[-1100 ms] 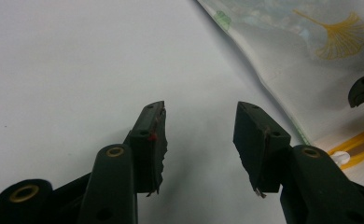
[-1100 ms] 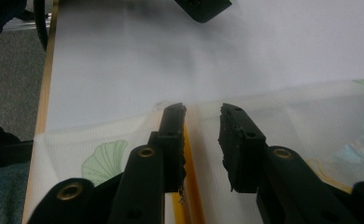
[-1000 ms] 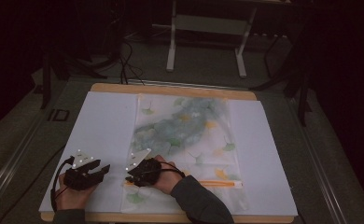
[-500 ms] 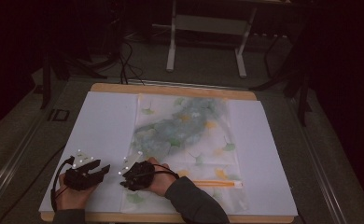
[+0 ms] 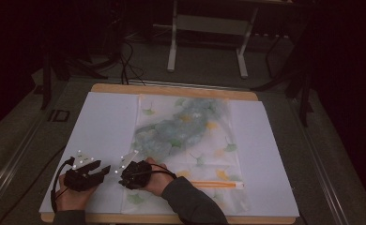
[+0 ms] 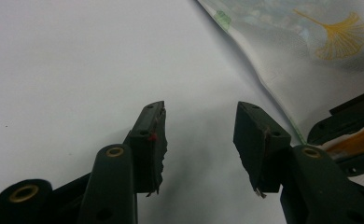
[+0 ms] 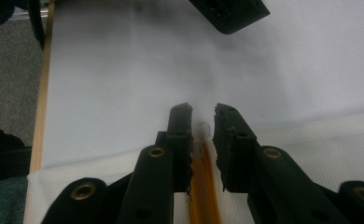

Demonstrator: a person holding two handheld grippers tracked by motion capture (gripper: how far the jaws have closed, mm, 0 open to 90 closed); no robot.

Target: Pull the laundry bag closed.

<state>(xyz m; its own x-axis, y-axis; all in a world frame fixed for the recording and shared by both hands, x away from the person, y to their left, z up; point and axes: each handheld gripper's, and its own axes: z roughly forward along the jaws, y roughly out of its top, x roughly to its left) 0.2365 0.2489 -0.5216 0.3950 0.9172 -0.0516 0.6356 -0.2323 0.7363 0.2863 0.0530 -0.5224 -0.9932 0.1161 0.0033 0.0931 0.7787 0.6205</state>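
Right tool: narrow gap between its black jaws, which have just been closing; the orange zipper strip with its small white slider sits between them. Whether the pads already press on the slider cannot be told from the right gripper view. In the high view this tool lies low over the near left corner of the bag, pointing left.
Left tool: released, jaws standing well apart with only white sheet between them; in the high view it rests just left of the right tool, close but apart from it.
Translucent plastic zip bag printed with yellow and green ginkgo leaves: lies flat down the middle of the surface, with a bluish-green crumpled content in its far half; its edge shows at the upper right of the left gripper view.
Orange zipper strip, high view: runs level across the bag's near end, rightward from the right tool.
White sheet: covers the surface beneath bag and both tools.
Light wooden surface: its edge shows beyond the sheet's far side.
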